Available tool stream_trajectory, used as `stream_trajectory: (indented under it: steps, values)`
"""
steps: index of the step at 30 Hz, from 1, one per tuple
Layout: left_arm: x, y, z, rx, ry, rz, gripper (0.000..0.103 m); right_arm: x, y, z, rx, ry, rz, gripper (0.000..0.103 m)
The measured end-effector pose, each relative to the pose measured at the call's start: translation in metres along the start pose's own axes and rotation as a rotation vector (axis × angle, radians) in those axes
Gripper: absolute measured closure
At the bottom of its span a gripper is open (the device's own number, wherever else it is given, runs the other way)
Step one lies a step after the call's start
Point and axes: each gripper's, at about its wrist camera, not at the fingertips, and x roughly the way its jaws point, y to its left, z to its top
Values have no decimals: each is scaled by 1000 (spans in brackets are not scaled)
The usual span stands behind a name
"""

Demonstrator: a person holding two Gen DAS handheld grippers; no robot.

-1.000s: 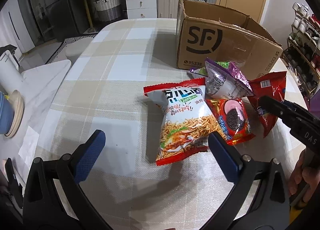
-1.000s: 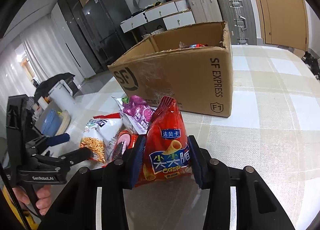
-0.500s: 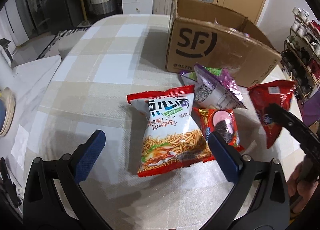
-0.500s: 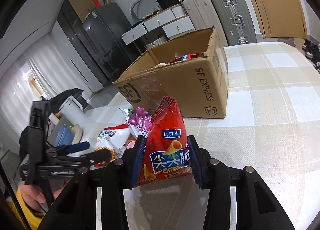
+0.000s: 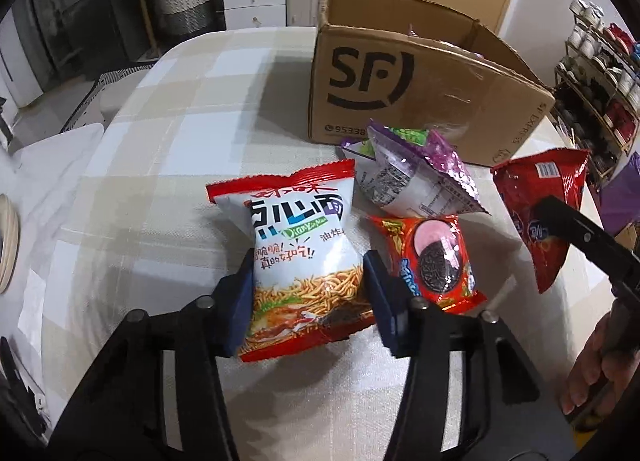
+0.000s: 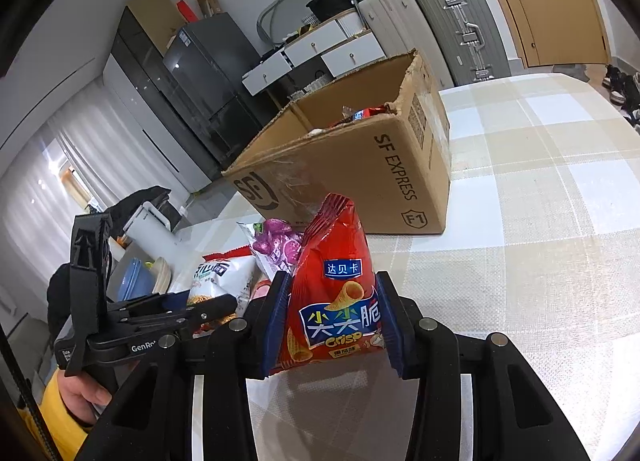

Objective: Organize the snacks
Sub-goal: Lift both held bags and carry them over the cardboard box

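The left tool (image 5: 308, 285) has just been closing its jaws, and its blue pads now press both sides of the noodle bag (image 5: 298, 257), which lies flat on the tabletop (image 5: 160, 149). The bag pinches in at the waist where the pads bite. To do this step well, I would keep the squeeze light: the bag is puffed with air and the fried noodles inside are brittle, so a hard grip would crush them or burst a seam. Lifting straight up first should clear the cookie pack (image 5: 434, 257) lying just beside it on the right.

Behind the cookie pack rests a purple bag (image 5: 416, 177), turned so its printed silver back shows, close against the box (image 5: 404, 89). The box is open-topped corrugated cardboard with torn edges and clear tape on its front; a few wrappers already show inside it in the right view.

The right tool (image 6: 332, 317) is closed on a red crisp bag (image 6: 334, 301), holding it upright and clear of the tabletop. Its glossy foil narrows to a crimped, pleated top seal. This bag looks ready to go over the box rim; letting go low inside should keep it from bouncing out.

The tabletop wears a soft woven cloth in beige and white checks.
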Motion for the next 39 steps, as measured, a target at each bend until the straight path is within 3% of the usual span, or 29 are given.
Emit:
stream_trajectory:
  steps: [4,14,29,39]
  values:
    - [-7,2,-4,-9,6,2,57,-3,0,-1,9,-13,13,60]
    - [-58,10,-14,-22,-88,-19,57,-44,6,-10,97,-65,96,60]
    - [-170,2,-46,11,-277,-95,57,-128,82,-16,8,-164,108,60]
    - [-219,7,-82,16,-338,-121,57,-157,113,-33,-18,-181,92,60]
